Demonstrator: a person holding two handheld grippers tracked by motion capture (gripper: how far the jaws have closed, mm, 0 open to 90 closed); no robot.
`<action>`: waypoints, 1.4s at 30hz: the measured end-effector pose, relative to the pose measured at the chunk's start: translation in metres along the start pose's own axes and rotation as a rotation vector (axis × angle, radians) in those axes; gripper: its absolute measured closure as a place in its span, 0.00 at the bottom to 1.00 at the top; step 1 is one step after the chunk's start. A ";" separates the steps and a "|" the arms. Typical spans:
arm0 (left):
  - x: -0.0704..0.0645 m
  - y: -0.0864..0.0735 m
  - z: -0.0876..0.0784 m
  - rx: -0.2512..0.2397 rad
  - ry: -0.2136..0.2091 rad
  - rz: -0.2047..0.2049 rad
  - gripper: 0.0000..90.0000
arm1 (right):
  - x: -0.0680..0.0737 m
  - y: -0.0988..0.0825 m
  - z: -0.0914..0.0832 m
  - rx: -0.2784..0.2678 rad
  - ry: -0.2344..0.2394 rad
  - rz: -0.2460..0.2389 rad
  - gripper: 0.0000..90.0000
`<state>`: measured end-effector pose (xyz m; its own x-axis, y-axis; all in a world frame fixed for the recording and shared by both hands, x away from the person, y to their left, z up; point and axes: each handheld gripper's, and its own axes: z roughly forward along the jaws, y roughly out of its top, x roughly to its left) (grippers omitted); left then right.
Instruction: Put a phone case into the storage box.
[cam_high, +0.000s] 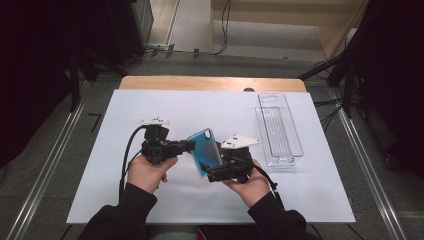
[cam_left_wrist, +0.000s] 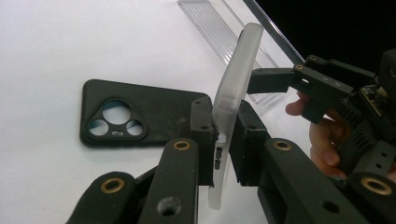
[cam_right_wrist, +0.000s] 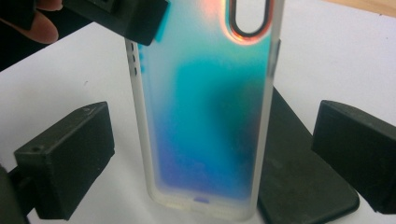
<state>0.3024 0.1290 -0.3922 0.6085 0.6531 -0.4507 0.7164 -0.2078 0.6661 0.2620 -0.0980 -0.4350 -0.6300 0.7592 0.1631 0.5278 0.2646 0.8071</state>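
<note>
Above the white table cover (cam_high: 150, 200), near its middle: iridescent blue phone case (cam_high: 205, 150) held up on edge, off the surface, pinched across its frosted rim by the left gripper (cam_left_wrist: 224, 140), jaws clamped tight on it. Close by on the right: right gripper (cam_right_wrist: 205, 154), jaws spread wide on either side of the case's lower end, pads clear of both rims, nothing gripped. Beneath and behind, flat on the cover: black phone case (cam_left_wrist: 135, 119). Farther off to the right: clear plastic tray (cam_high: 280, 130). Probably a handover, so: keep the left clamp steady and the case upright; centre the open jaws squarely over the two long rims, away from the camera cutout; close gently, since soft plastic may flex or pop out; release the left side only once the second hold feels firm.
</note>
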 end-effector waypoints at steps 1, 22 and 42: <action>-0.001 0.000 0.001 -0.001 -0.002 0.000 0.91 | 0.001 0.000 0.000 -0.002 -0.006 0.000 0.00; -0.022 -0.009 0.011 0.011 -0.016 0.027 0.91 | 0.002 0.001 0.008 -0.013 -0.005 0.010 0.18; -0.013 -0.006 -0.003 0.005 -0.056 0.039 0.53 | -0.016 0.001 0.004 -0.007 -0.018 0.042 0.19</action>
<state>0.2892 0.1243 -0.3882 0.6542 0.6025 -0.4571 0.6932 -0.2360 0.6810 0.2750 -0.1074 -0.4394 -0.5970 0.7803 0.1864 0.5493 0.2283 0.8039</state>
